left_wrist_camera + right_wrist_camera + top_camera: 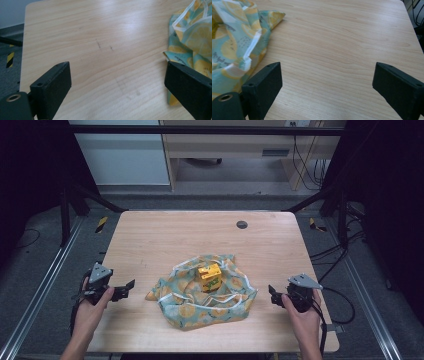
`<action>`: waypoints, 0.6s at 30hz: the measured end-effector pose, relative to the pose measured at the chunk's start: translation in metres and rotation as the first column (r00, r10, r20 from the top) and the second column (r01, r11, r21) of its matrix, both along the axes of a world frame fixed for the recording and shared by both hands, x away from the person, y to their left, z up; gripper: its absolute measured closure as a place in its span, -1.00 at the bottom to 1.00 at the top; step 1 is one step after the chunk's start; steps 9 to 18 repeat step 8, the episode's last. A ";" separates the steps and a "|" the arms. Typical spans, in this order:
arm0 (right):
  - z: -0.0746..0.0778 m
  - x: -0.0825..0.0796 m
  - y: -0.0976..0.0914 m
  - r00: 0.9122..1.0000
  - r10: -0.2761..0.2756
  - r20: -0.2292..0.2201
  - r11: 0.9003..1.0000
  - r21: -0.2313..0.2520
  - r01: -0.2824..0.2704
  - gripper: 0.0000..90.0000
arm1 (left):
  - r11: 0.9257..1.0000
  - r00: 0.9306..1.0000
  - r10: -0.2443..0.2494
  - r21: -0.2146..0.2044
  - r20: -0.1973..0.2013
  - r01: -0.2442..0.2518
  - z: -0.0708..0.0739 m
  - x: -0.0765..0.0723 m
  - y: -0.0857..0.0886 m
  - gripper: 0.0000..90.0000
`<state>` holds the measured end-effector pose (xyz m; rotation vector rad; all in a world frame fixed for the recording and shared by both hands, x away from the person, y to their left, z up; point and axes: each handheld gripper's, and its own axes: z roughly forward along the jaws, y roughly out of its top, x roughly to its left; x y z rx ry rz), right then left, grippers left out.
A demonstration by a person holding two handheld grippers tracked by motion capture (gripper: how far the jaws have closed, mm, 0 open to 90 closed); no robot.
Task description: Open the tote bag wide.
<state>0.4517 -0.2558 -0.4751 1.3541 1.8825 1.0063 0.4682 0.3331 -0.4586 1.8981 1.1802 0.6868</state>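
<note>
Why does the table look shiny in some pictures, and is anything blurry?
In the left gripper view, pale glare washes the table near its far edge; the close black jaws look soft. In the right gripper view, light is even and the lemon-print cloth is slightly blurred. In the high view, the surroundings are dark and the table evenly lit.

The lemon-print cloth (pixel 202 295) hides the lower part of the yellow carton (pixel 210 276).

A crumpled teal cloth printed with yellow lemons (pixel 205 297) lies on the pale wooden table (pixel 165 240), a small yellow carton (pixel 210 276) sitting on it. The left gripper (pixel 131 286) and right gripper (pixel 271 293) flank the cloth, both apart from it.
</note>
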 end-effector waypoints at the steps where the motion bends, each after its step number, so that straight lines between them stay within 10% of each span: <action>1: -0.001 0.000 -0.002 1.000 -0.010 -0.007 1.000 0.006 0.010 -0.79 | 1.000 1.000 0.009 -0.003 0.005 -0.009 0.000 -0.004 0.001 -0.85; 18: -0.009 0.001 -0.009 0.999 -0.043 -0.013 0.999 0.012 0.043 -0.80 | 0.999 0.999 0.033 0.019 0.038 -0.034 0.000 -0.014 0.005 -0.85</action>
